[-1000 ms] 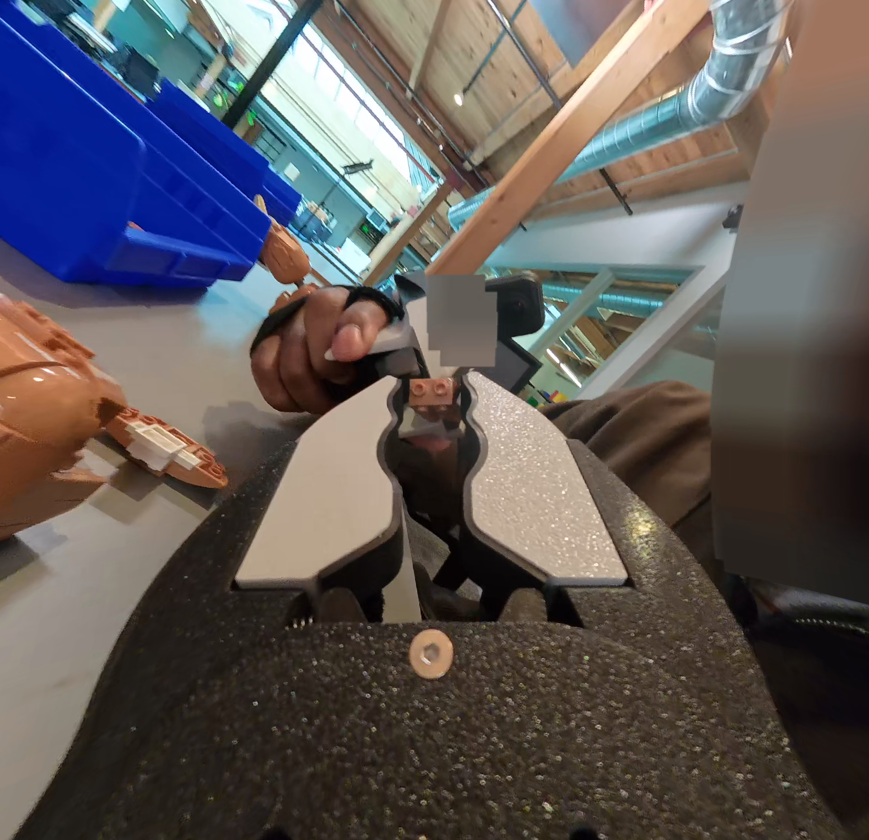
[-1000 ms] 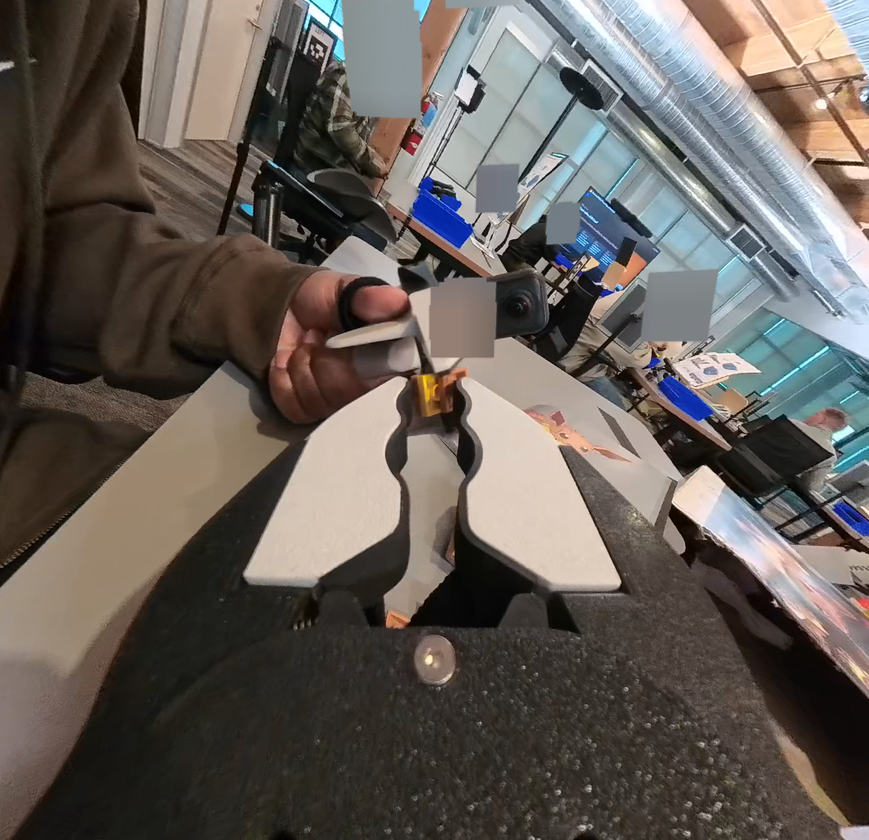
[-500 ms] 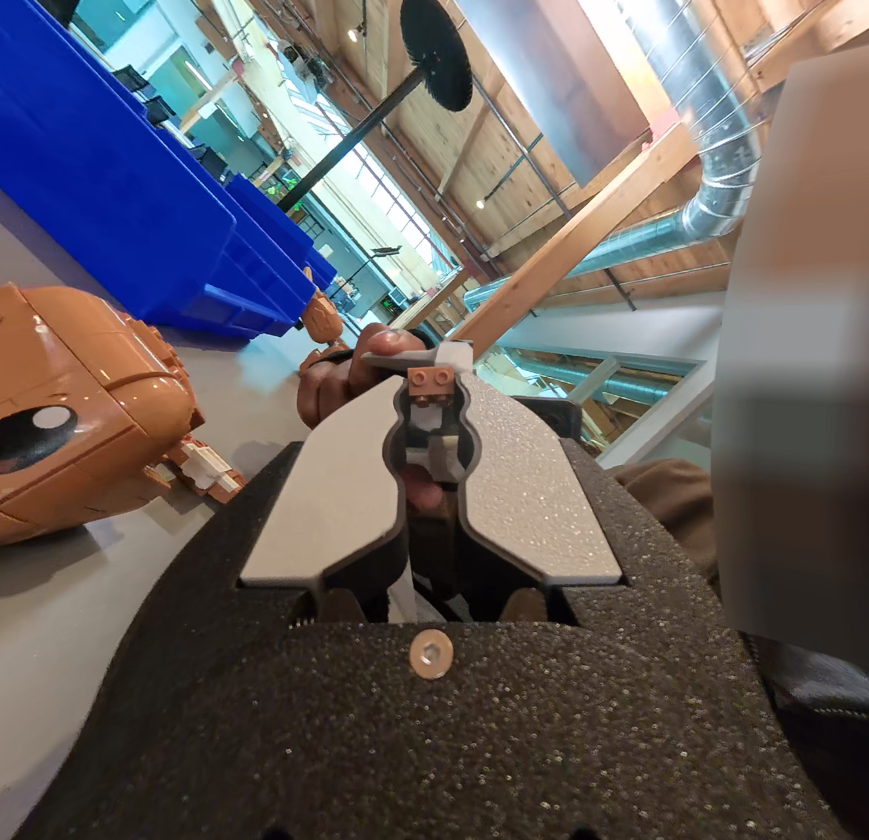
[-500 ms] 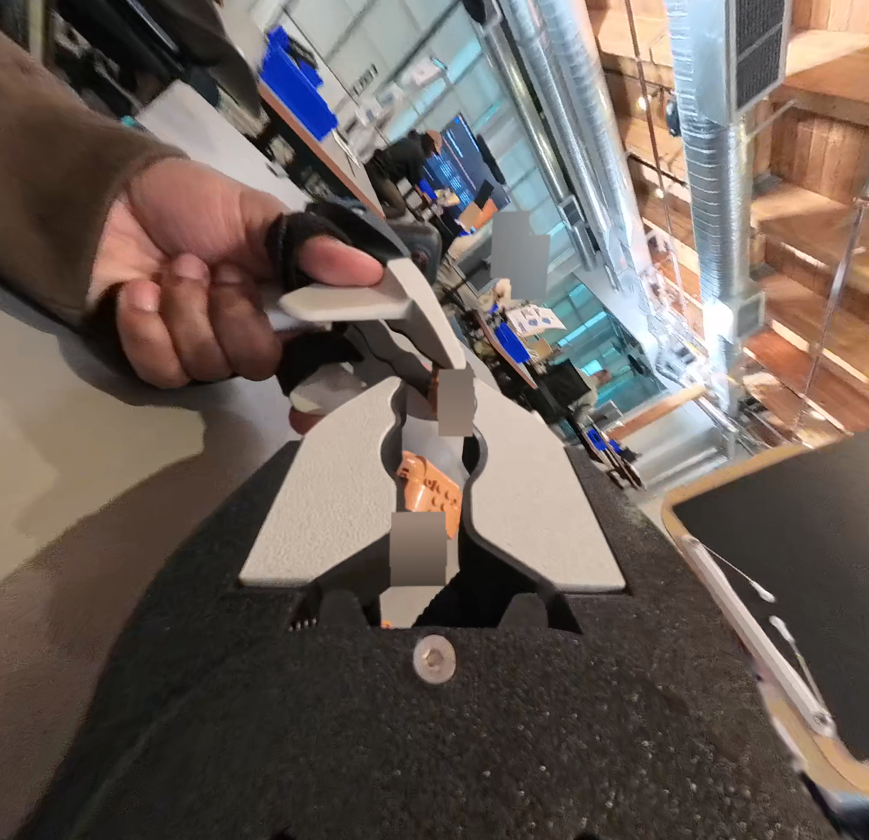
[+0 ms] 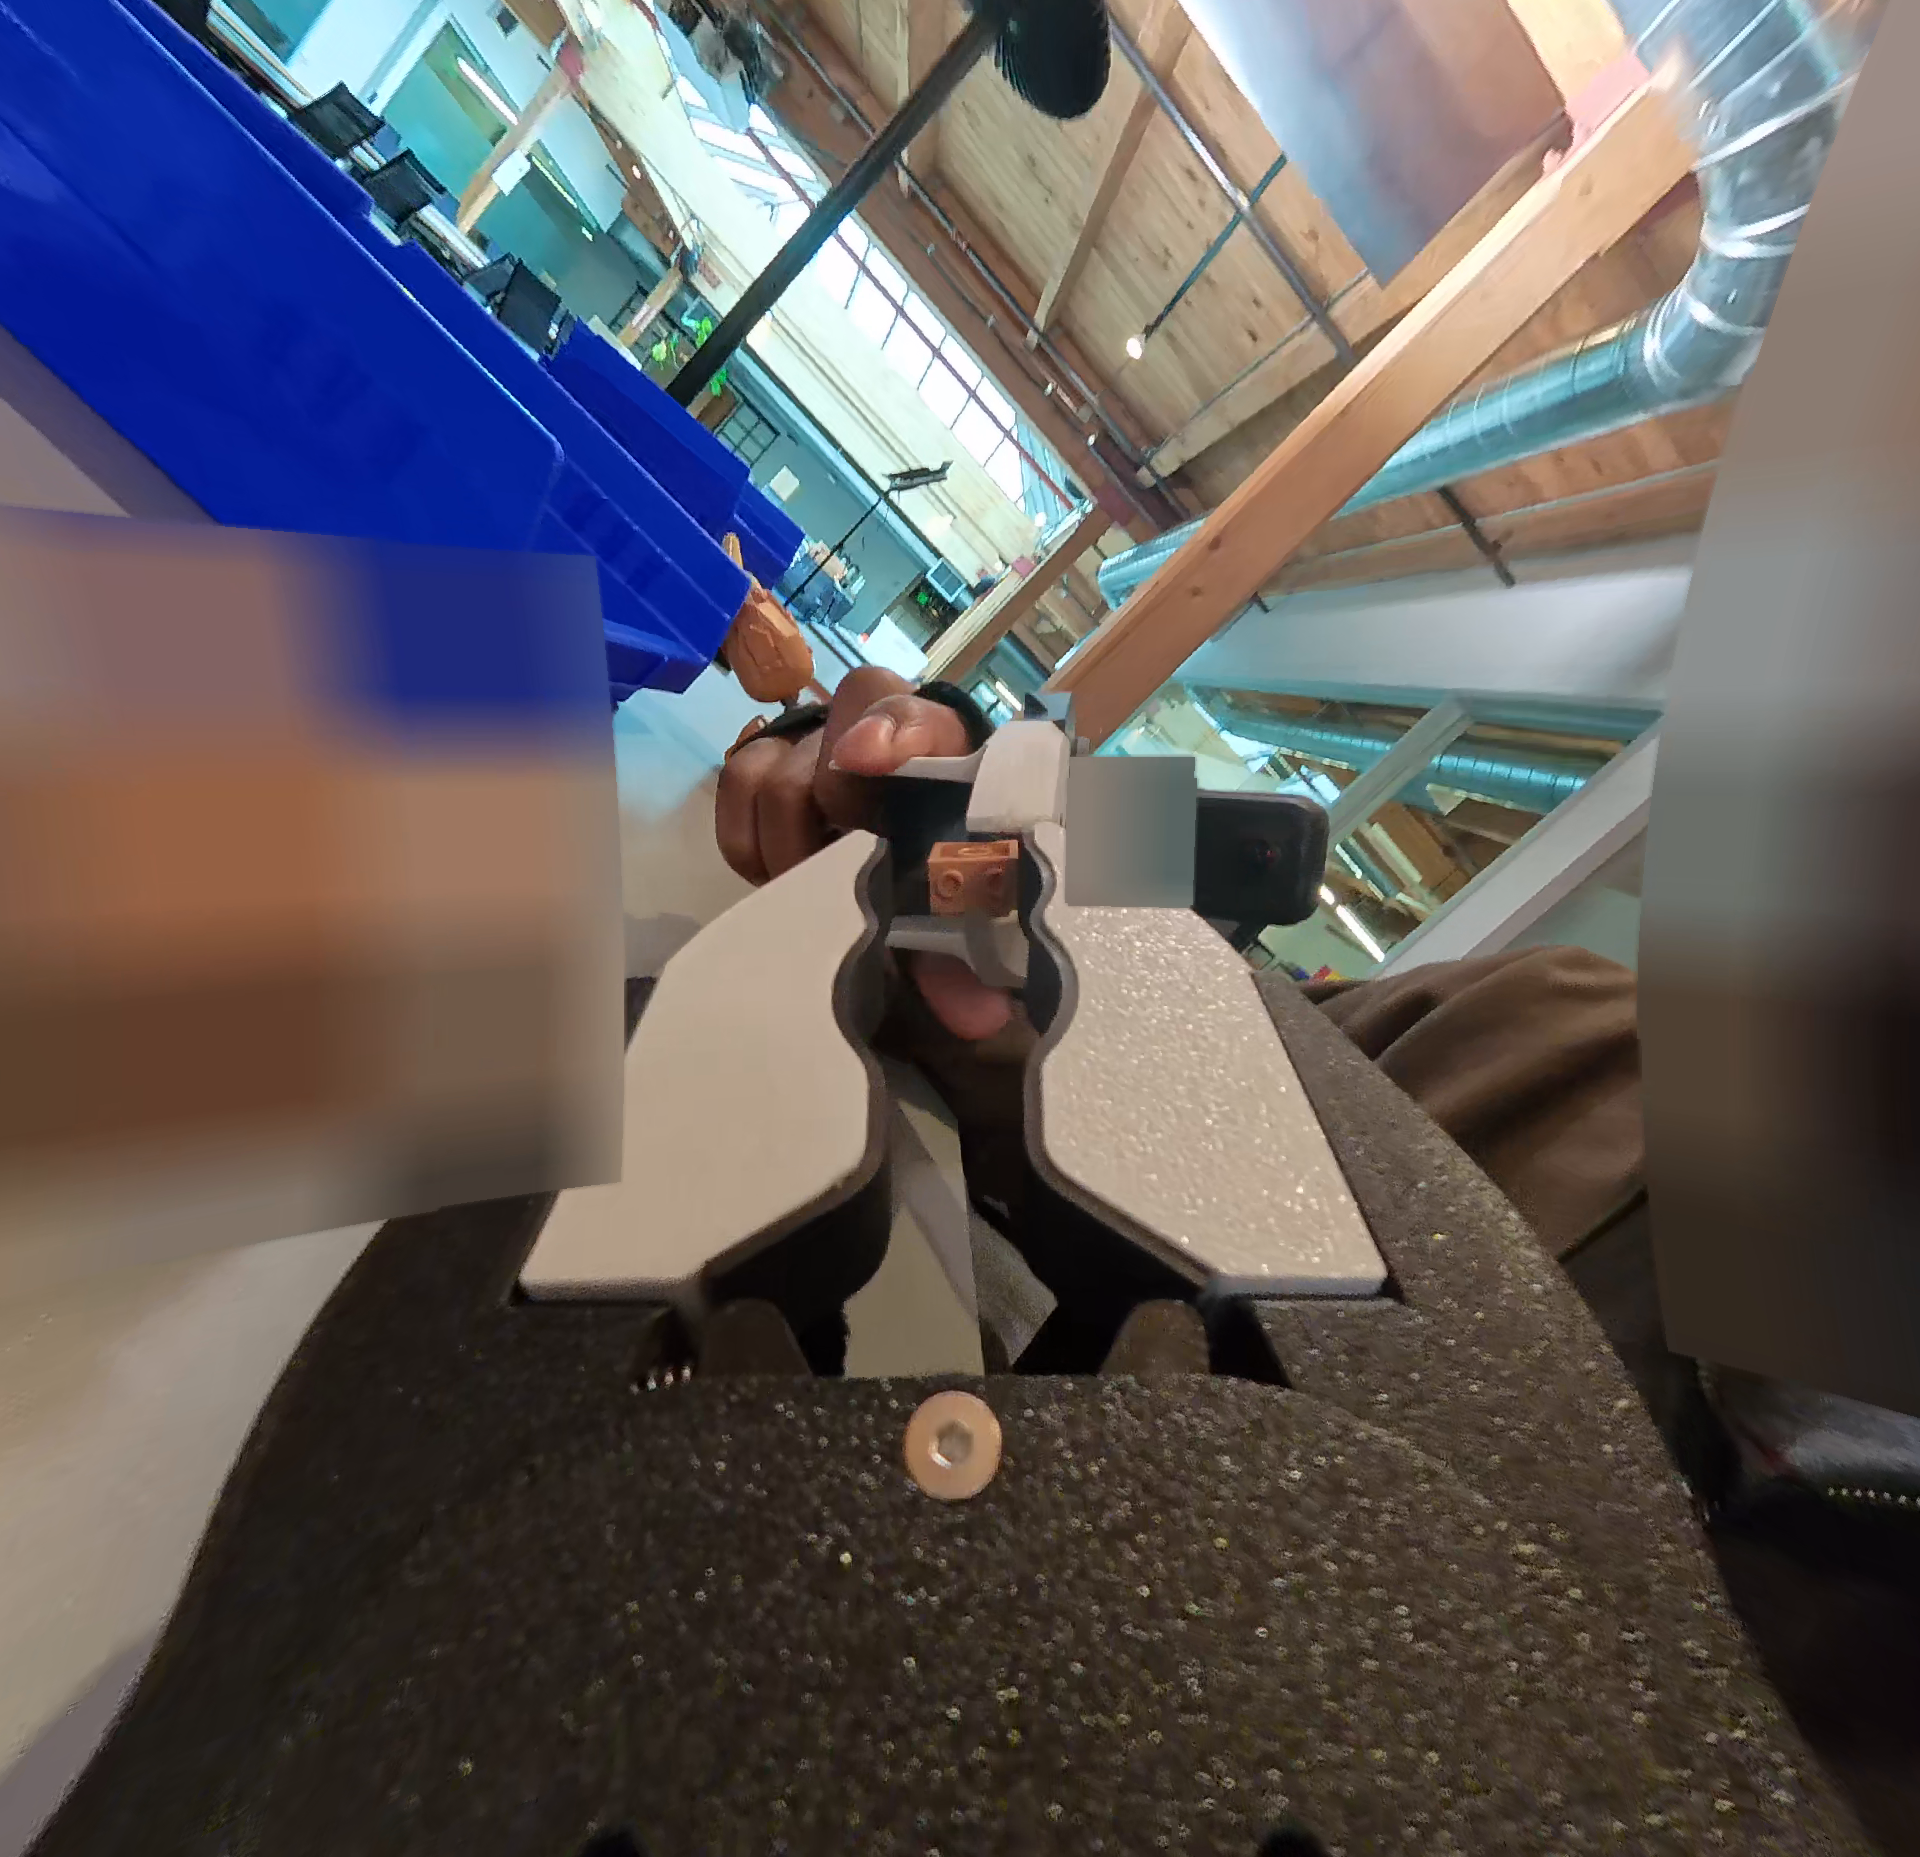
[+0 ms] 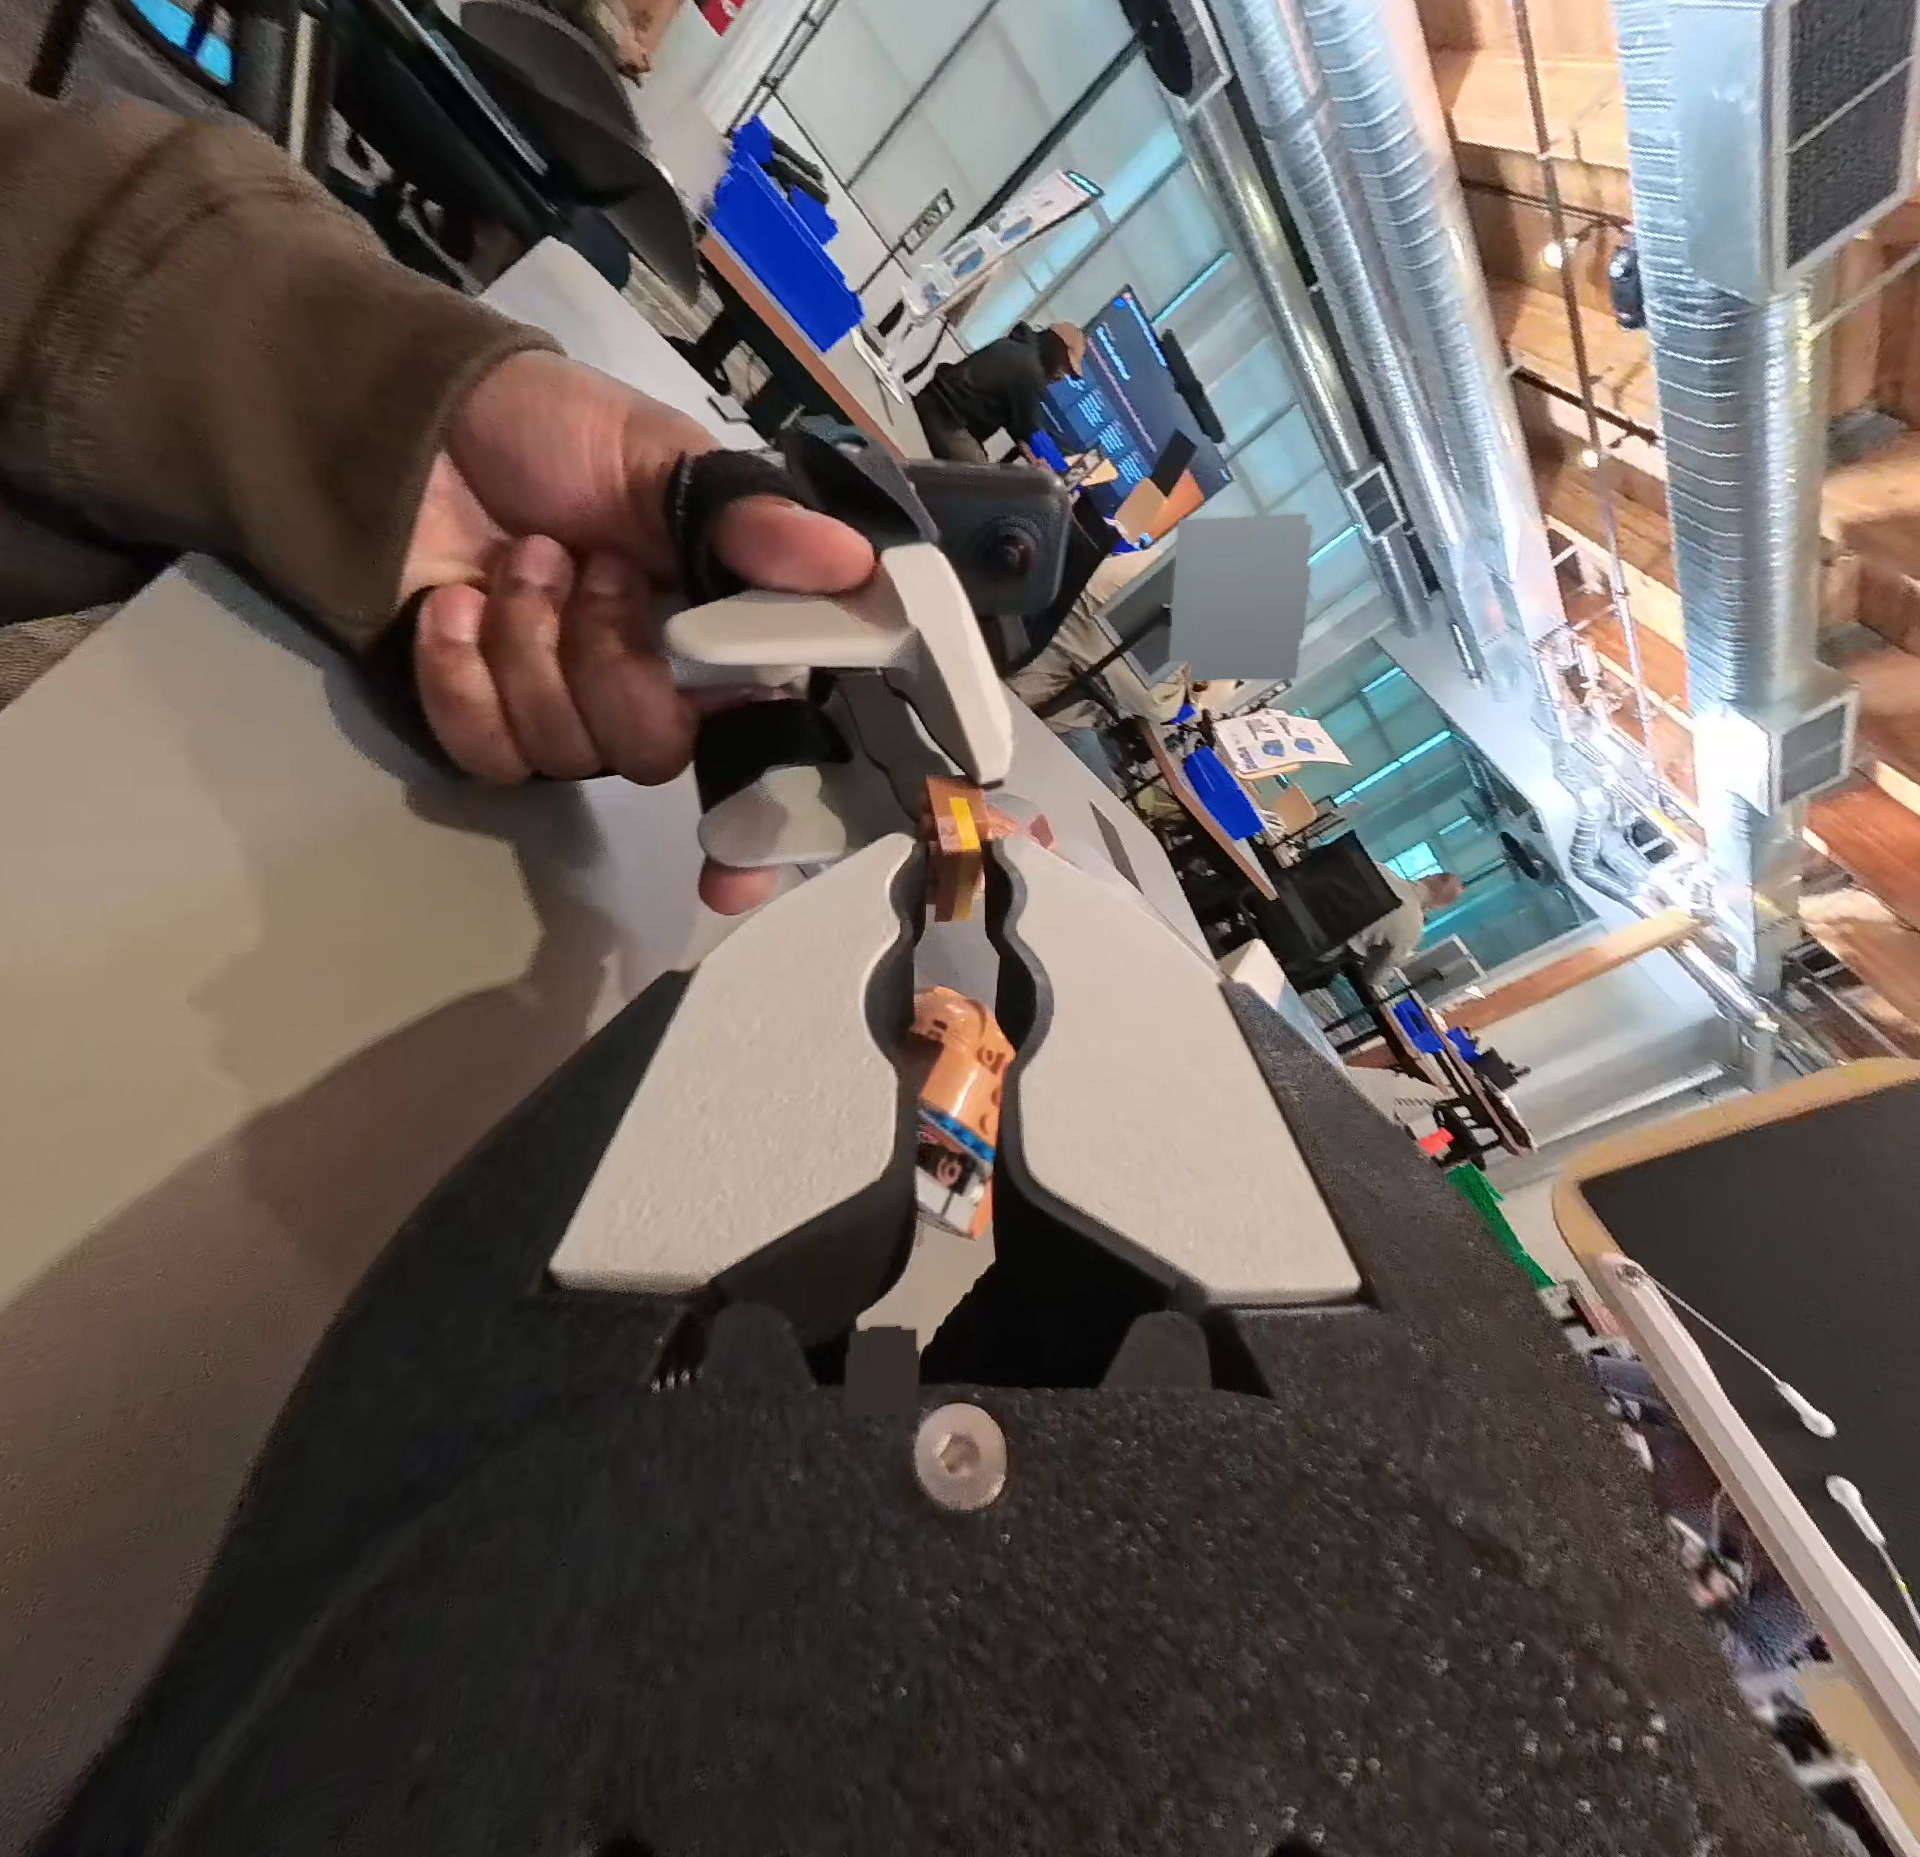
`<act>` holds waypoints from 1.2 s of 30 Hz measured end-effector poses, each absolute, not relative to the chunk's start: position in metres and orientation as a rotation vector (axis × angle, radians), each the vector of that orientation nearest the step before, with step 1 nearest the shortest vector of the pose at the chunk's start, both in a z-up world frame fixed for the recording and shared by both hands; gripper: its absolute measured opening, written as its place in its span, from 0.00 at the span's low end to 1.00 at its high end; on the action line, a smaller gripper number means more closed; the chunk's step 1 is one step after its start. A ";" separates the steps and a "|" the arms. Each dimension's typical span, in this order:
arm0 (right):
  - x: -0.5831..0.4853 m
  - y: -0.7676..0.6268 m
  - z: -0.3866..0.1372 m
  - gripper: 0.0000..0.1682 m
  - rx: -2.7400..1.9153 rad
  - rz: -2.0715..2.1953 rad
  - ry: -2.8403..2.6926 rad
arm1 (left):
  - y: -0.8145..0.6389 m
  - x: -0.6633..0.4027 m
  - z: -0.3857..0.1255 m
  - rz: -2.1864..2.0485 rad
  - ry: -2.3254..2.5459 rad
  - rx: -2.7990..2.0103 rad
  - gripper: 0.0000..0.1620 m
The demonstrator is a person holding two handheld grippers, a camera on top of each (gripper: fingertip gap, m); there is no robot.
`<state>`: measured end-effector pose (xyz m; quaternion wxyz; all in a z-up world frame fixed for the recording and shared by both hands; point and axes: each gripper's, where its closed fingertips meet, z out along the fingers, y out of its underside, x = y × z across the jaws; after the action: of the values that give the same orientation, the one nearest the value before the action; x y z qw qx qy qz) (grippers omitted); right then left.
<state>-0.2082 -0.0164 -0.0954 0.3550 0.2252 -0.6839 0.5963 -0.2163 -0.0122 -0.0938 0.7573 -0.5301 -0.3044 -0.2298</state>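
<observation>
My left gripper [image 5: 961, 872] is shut on a small brown brick [image 5: 971, 877] with two side studs, held above the grey table. My right gripper [image 6: 954, 862] is shut on a brown and yellow brick piece [image 6: 956, 851]. The two grippers face each other tip to tip, and the held pieces meet or nearly meet. In the left wrist view the right gripper's grey fingers [image 5: 1023, 789] close around the brick from above and below. In the right wrist view the left gripper's fingers [image 6: 935, 644] come down onto the piece. A hand [image 6: 551, 602] grips the left gripper.
Blue bins [image 5: 260, 353] stand along the table's far left. A small brown brick-built part [image 5: 764, 644] lies by them. A brown brick model [image 6: 961, 1080] lies on the grey table [image 6: 208, 872] under my right fingers. A dark board with a wooden rim [image 6: 1766, 1236] is at the right. Only a small space, under 4 cm, lies between the two pairs of fingers.
Both grippers have tilted and shifted while staying tip to tip. The left gripper's fingers now sit right on the right gripper's piece. Both stay shut.
</observation>
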 end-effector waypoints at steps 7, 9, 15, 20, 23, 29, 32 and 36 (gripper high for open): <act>-0.201 -0.017 -0.097 0.06 0.629 1.573 -1.789 | -0.005 -0.202 -0.097 -0.523 -0.595 -1.249 0.14; -0.201 -0.017 -0.097 0.06 0.631 1.574 -1.788 | -0.002 -0.198 -0.098 -0.534 -0.575 -1.267 0.13; -0.211 -0.019 -0.098 0.05 0.585 1.467 -1.744 | -0.005 -0.206 -0.097 -0.415 -0.576 -1.270 0.10; -0.225 -0.019 -0.105 0.06 0.554 1.284 -1.723 | -0.010 -0.217 -0.100 -0.244 -0.607 -1.315 0.10; -0.230 -0.019 -0.110 0.06 0.552 1.197 -1.719 | -0.010 -0.222 -0.105 -0.162 -0.625 -1.358 0.11; -0.236 -0.020 -0.117 0.07 0.543 1.088 -1.720 | -0.010 -0.226 -0.111 -0.039 -0.635 -1.435 0.10; -0.238 -0.020 -0.118 0.07 0.541 1.060 -1.716 | -0.011 -0.227 -0.112 0.007 -0.635 -1.459 0.11; -0.238 -0.021 -0.119 0.08 0.544 1.034 -1.710 | -0.012 -0.228 -0.112 0.068 -0.626 -1.485 0.10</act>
<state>-0.2383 -0.0209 -0.1190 0.5102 0.2258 -0.7101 0.4296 -0.2276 -0.0116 -0.1123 0.6920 -0.6646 -0.2802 0.0303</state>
